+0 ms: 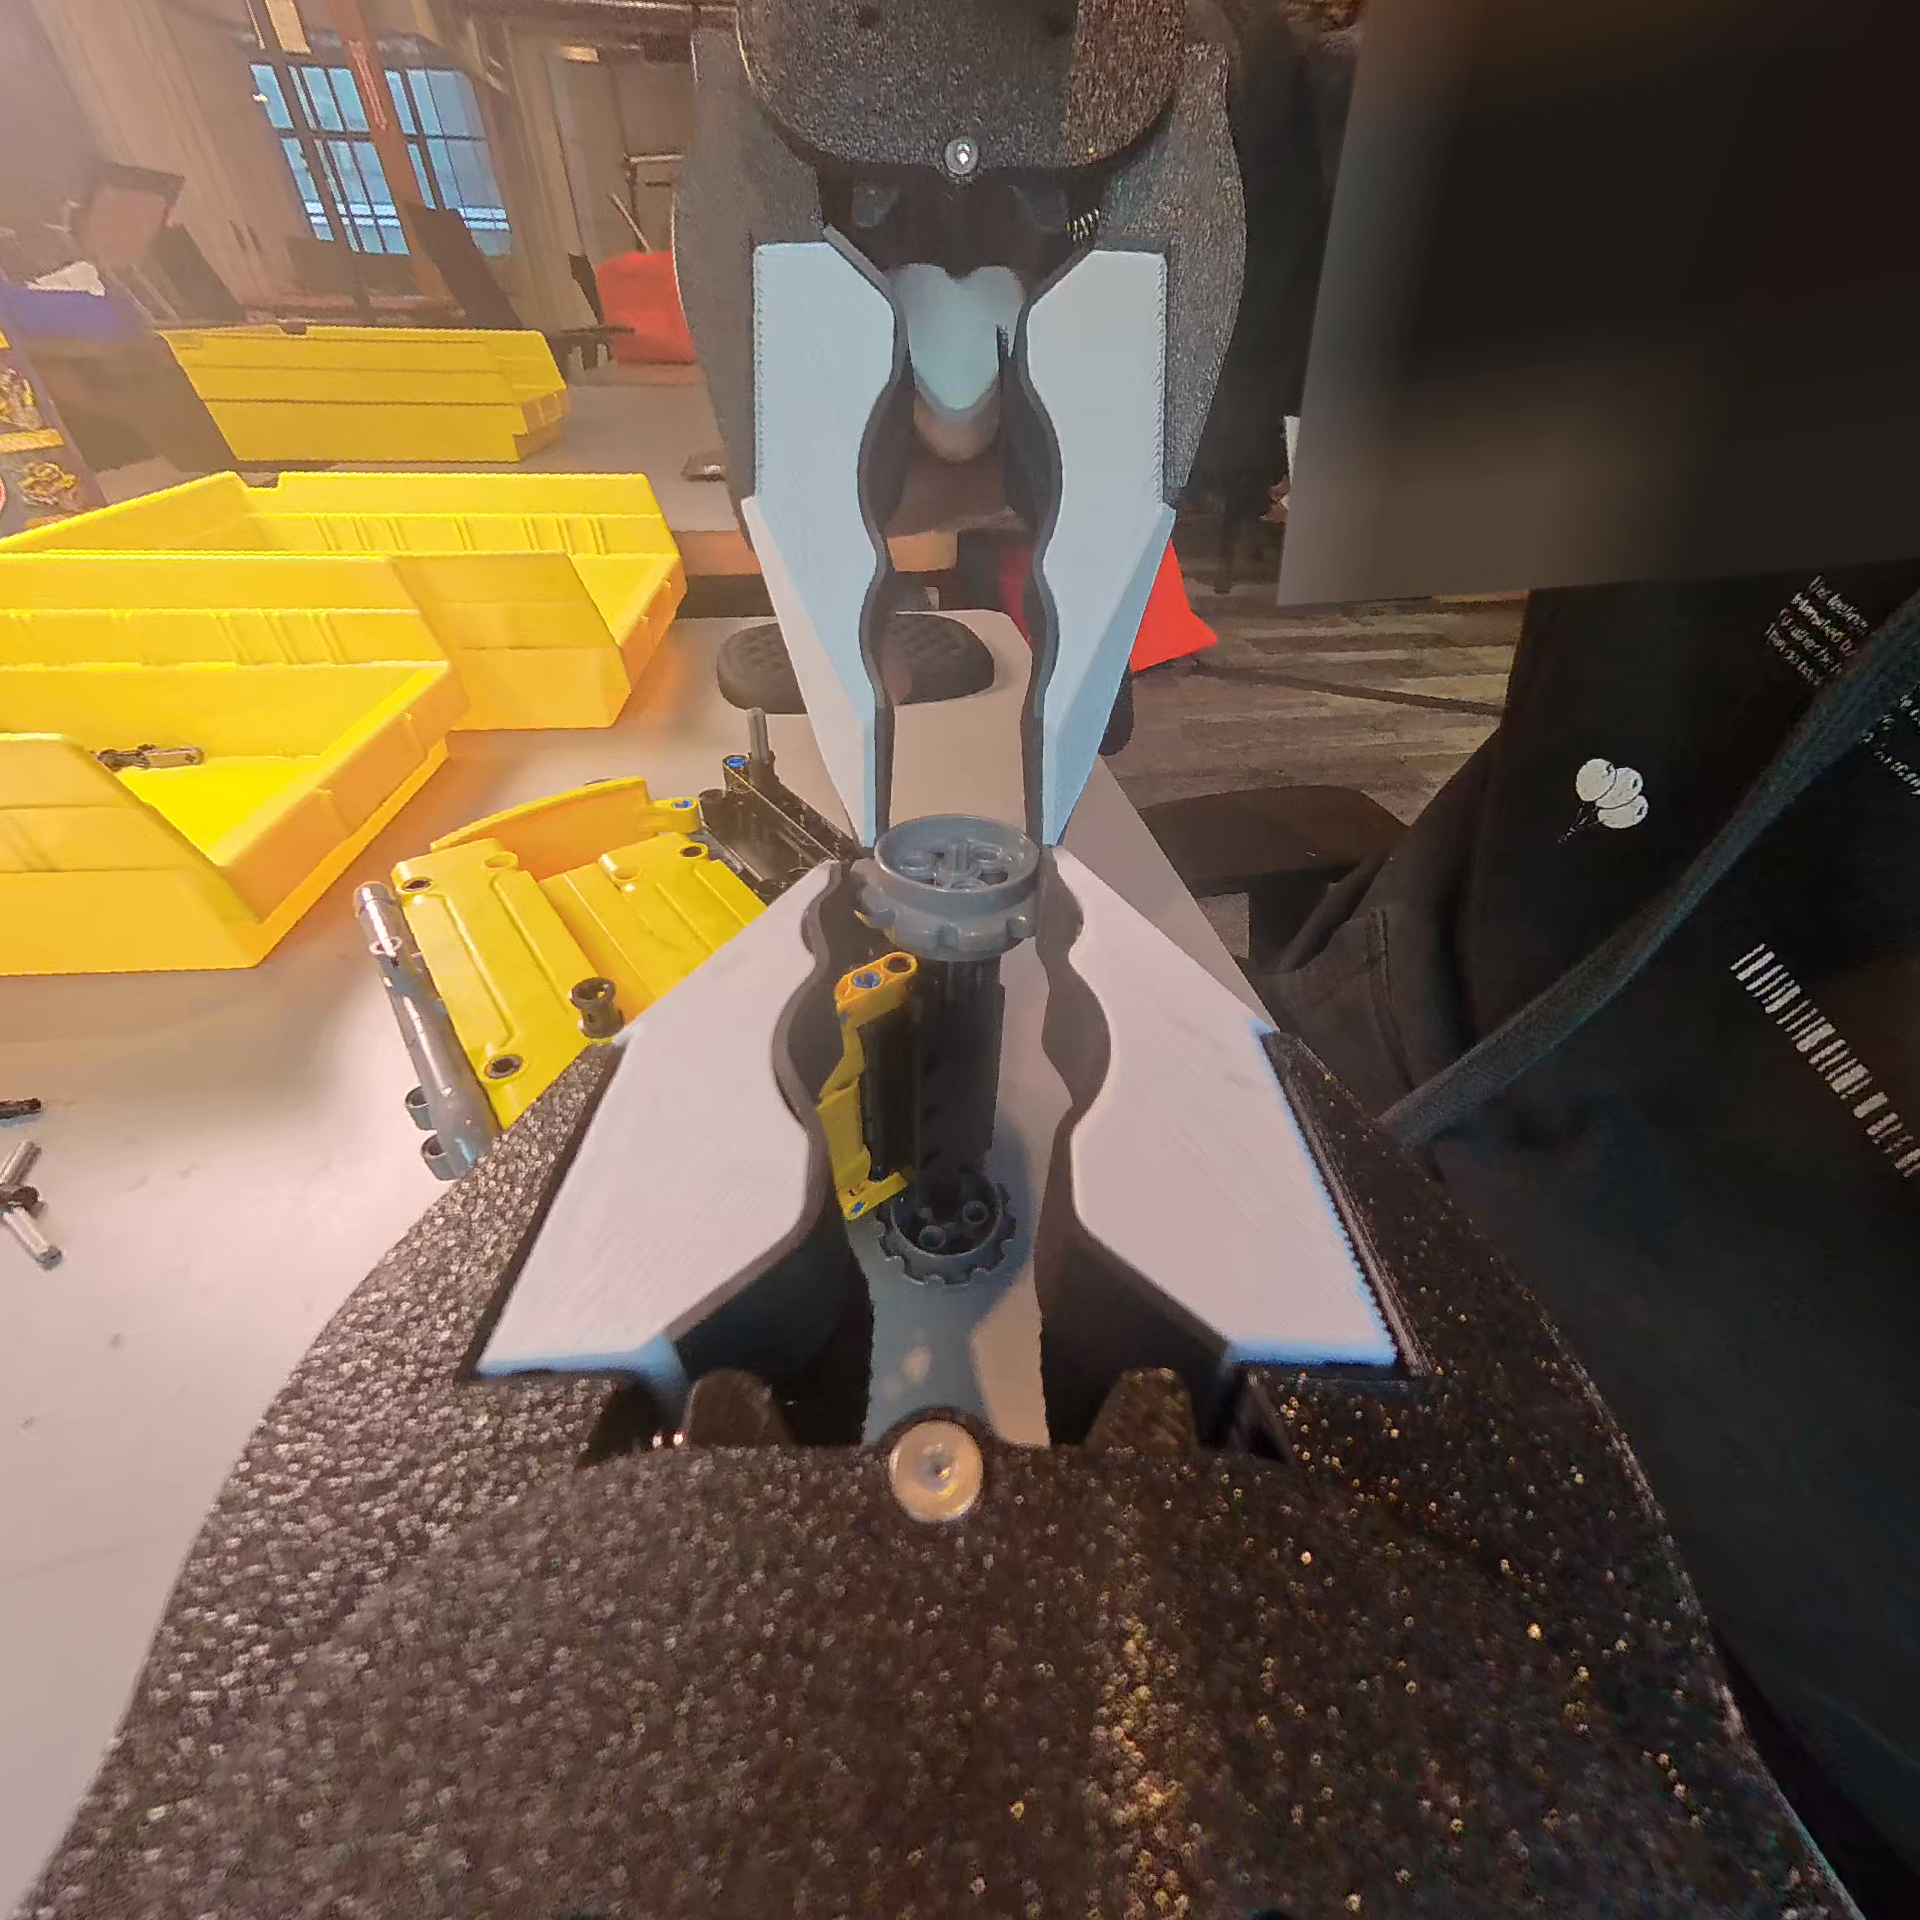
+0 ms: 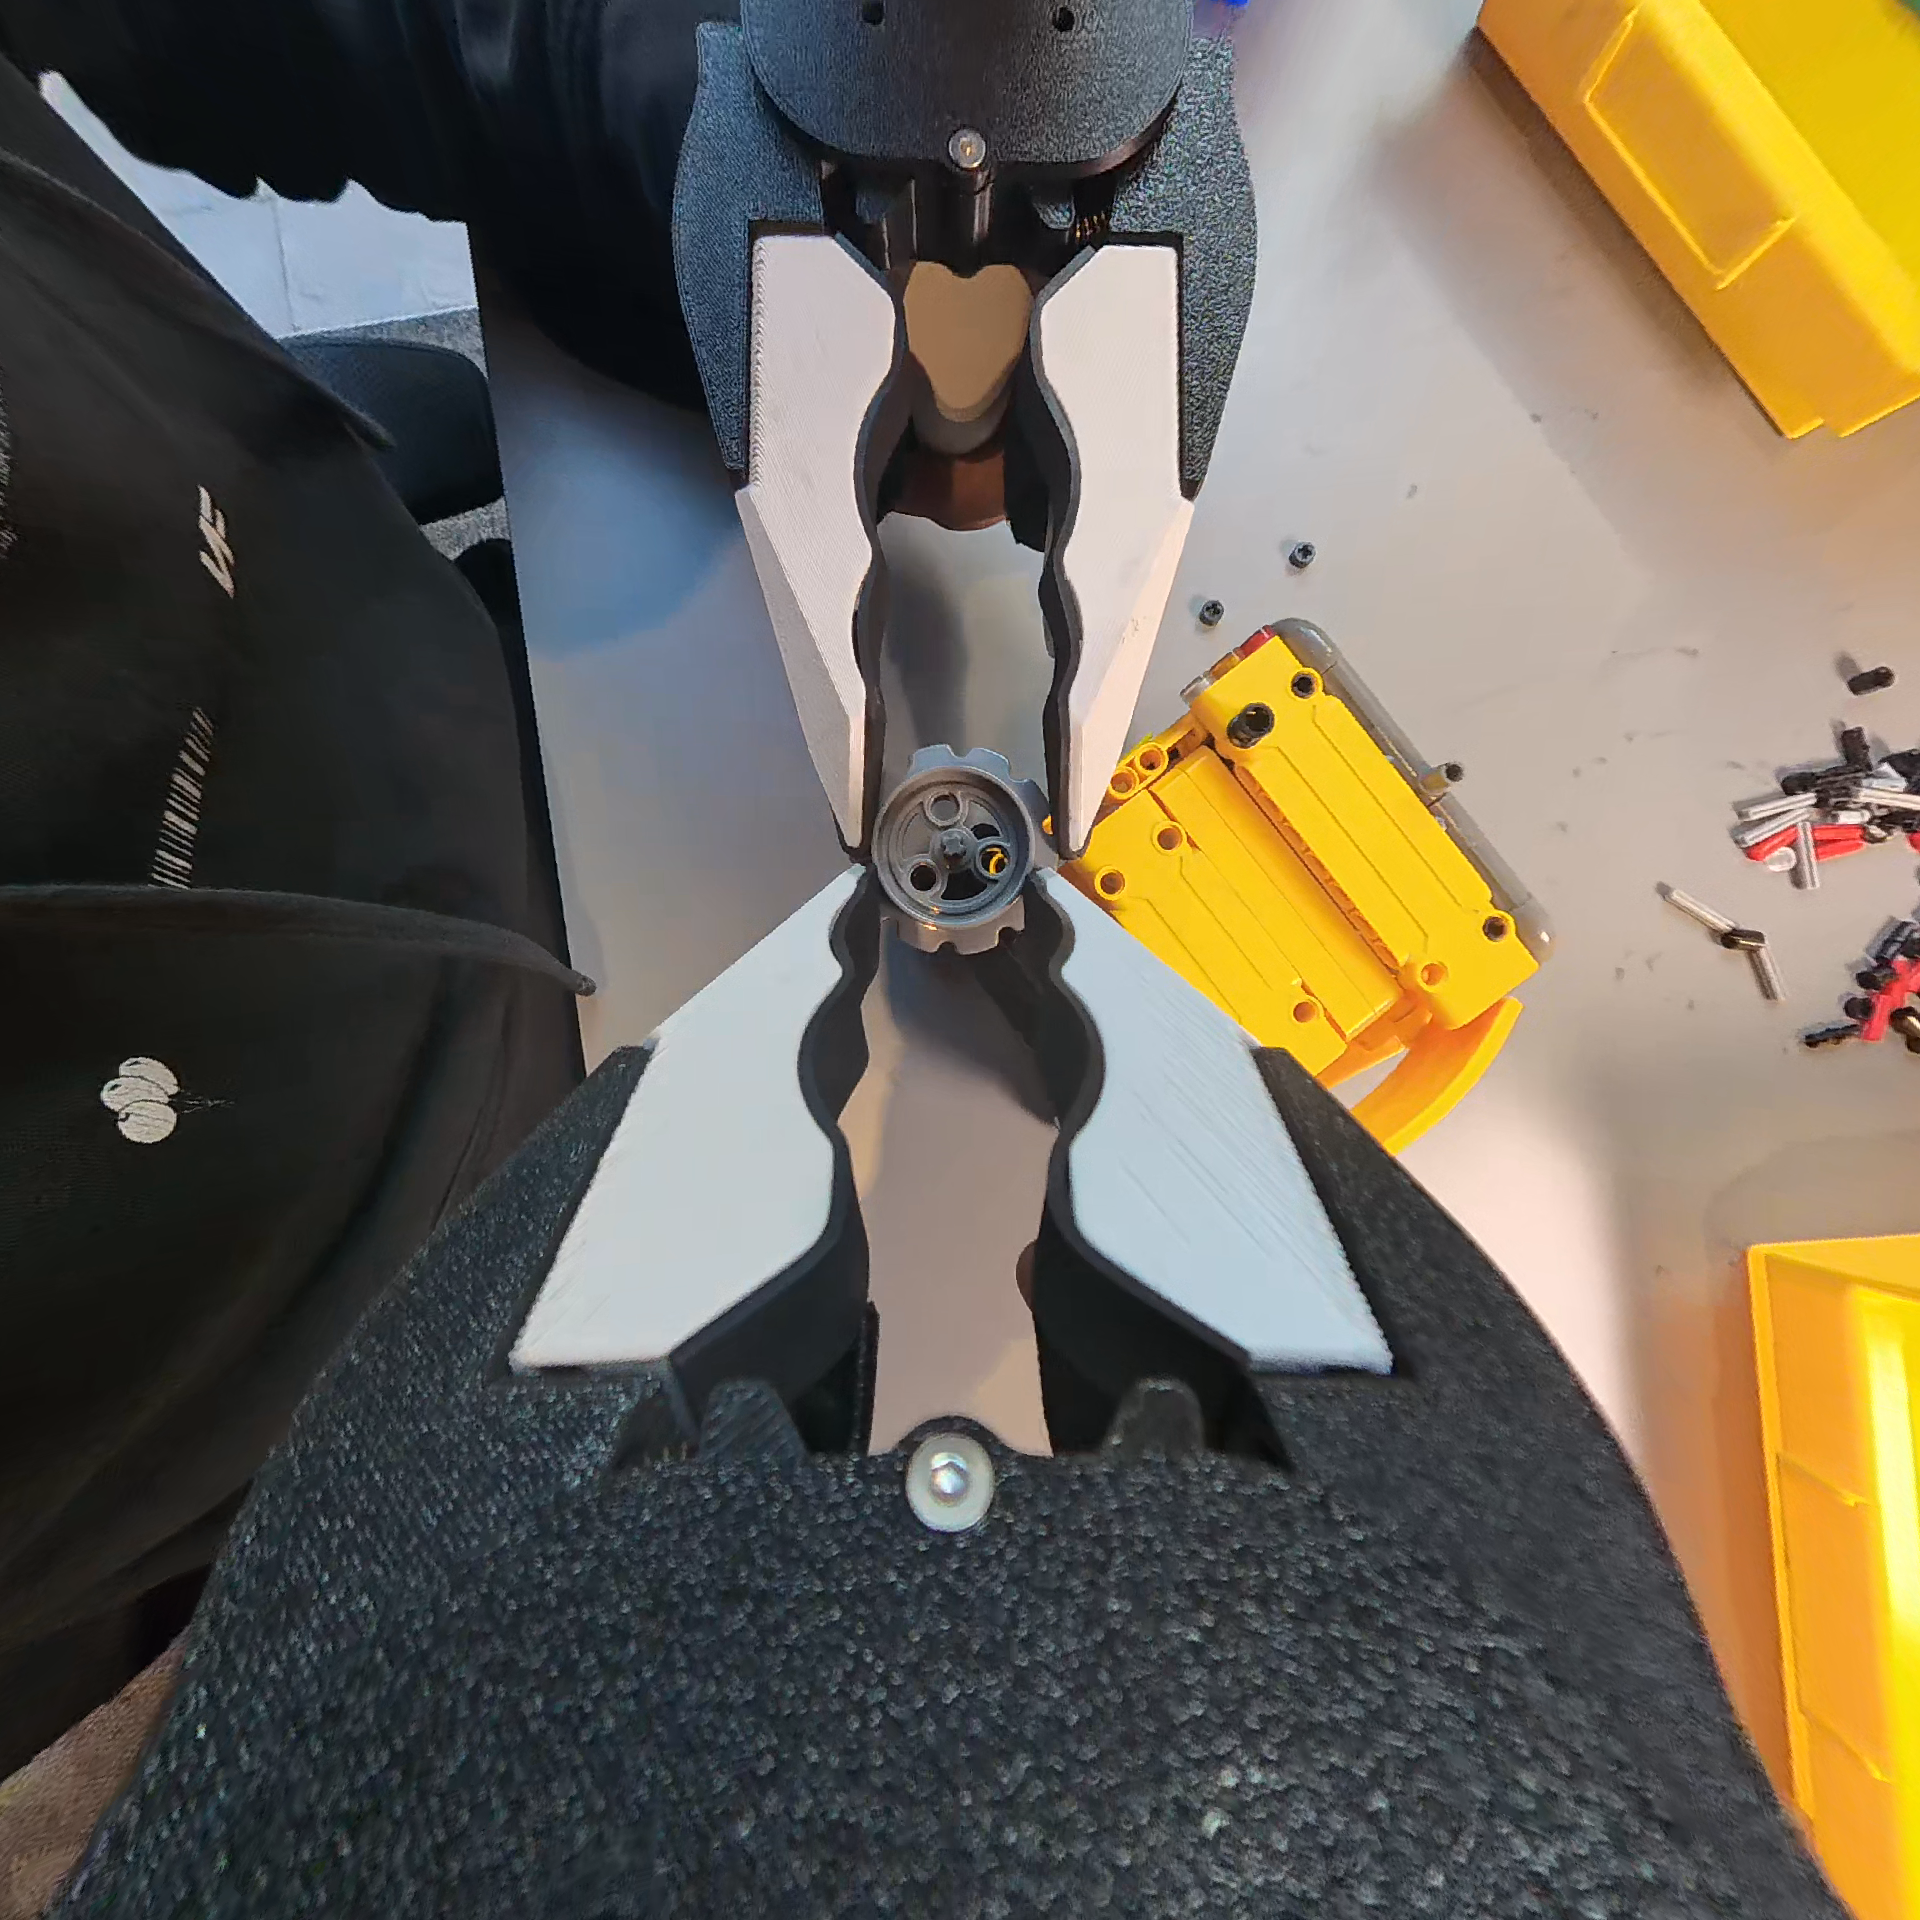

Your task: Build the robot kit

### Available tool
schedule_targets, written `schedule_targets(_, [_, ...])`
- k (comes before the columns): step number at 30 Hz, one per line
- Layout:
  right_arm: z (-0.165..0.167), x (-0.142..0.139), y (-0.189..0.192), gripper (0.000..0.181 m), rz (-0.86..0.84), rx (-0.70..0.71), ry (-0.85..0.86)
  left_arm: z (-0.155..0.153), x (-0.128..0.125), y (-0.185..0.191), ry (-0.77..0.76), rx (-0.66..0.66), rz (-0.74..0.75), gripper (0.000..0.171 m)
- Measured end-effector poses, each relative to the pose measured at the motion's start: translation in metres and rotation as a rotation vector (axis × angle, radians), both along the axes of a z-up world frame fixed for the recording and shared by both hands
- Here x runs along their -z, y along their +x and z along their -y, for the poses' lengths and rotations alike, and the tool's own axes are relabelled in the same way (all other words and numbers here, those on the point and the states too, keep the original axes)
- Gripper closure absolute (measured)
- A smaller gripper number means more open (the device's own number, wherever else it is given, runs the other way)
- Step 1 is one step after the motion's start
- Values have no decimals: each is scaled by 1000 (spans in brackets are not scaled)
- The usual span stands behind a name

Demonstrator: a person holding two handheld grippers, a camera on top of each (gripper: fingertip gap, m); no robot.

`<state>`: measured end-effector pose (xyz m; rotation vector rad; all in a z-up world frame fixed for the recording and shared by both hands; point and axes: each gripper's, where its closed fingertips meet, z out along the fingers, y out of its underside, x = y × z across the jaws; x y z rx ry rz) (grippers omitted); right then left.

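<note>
Your grey table (image 2: 1455, 499) carries the yellow bins (image 1: 312, 665) on the far side, one of them with a small dark part inside. Between the bins and your grippers lies a yellow panel assembly (image 2: 1309, 862) with a grey beam along its edge, flat on the table. Loose small pins (image 2: 1839, 821) in black, red and grey are scattered well apart from it.

Your left gripper (image 1: 951, 883) and your right gripper (image 2: 951, 862) face each other tip to tip, and both meet at one small build: a black column (image 1: 951, 1060) with a grey toothed wheel (image 1: 948, 878) at each end and a yellow piece (image 1: 852, 1091) along its side. The left fingers are closed around the column. The right fingers (image 1: 862, 623) pinch the far wheel at their tips. The build is above the table edge, close to your dark clothing.
</note>
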<state>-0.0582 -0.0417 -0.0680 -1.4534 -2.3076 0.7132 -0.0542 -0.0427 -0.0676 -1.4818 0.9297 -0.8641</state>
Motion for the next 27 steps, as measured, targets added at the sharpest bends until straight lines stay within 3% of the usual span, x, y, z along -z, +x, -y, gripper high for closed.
schedule_targets(16, [0,2,-3,154,82,-20,20,0,1,-4,-16,-5,44,138])
schedule_targets(24, [2,-1,-5,152,-58,19,-19,2,-2,-7,-3,-23,33,138])
schedule_targets(27, [-2,-14,6,148,-152,40,-63,1,-2,-9,-5,-29,36,138])
